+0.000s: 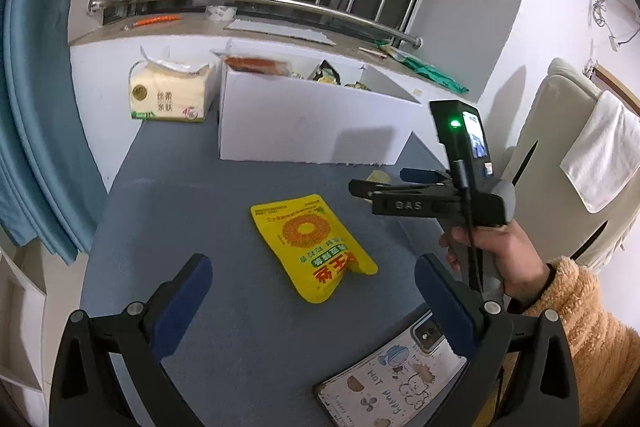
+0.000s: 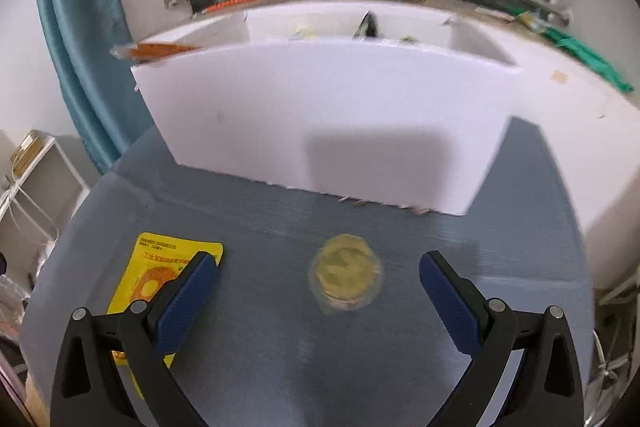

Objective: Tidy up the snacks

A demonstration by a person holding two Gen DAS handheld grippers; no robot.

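A yellow snack pouch (image 1: 314, 245) lies flat on the grey-blue table, between and just beyond my open, empty left gripper (image 1: 314, 291). It also shows in the right wrist view (image 2: 160, 271), partly behind the left finger. A small round yellowish wrapped snack (image 2: 346, 273) lies on the table between the fingers of my open, empty right gripper (image 2: 320, 291). The right gripper also shows in the left wrist view (image 1: 360, 187), above that snack (image 1: 378, 177). A white box (image 2: 332, 123) behind holds several snacks, including an orange packet (image 2: 160, 49).
A tissue pack (image 1: 170, 95) stands left of the box (image 1: 312, 123). A phone in a cartoon case (image 1: 396, 379) lies at the table's near right edge. A window ledge with metal bars runs behind. A blue curtain (image 1: 36, 131) hangs at the left.
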